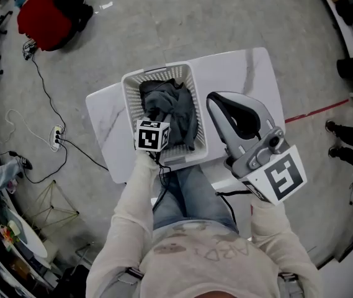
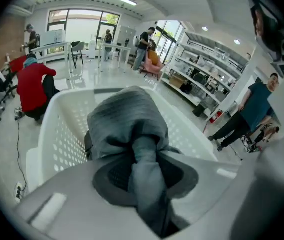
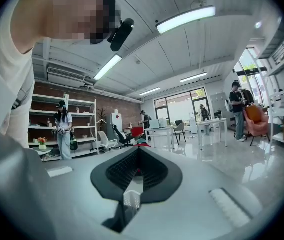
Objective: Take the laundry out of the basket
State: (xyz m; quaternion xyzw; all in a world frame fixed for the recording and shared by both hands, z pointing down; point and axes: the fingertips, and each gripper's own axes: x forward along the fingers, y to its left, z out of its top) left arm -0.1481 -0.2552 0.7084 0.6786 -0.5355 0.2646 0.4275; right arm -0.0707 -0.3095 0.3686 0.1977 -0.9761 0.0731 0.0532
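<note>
My left gripper (image 2: 144, 170) is clamped on a twisted fold of the grey laundry (image 1: 177, 106), which sits heaped in the white basket (image 1: 131, 104), with the fold drawn up above the rest of the pile. The basket stands on the white table (image 1: 244, 72) in front of me. My right gripper (image 3: 138, 168) is held just right of the basket, its jaws together and holding nothing.
</note>
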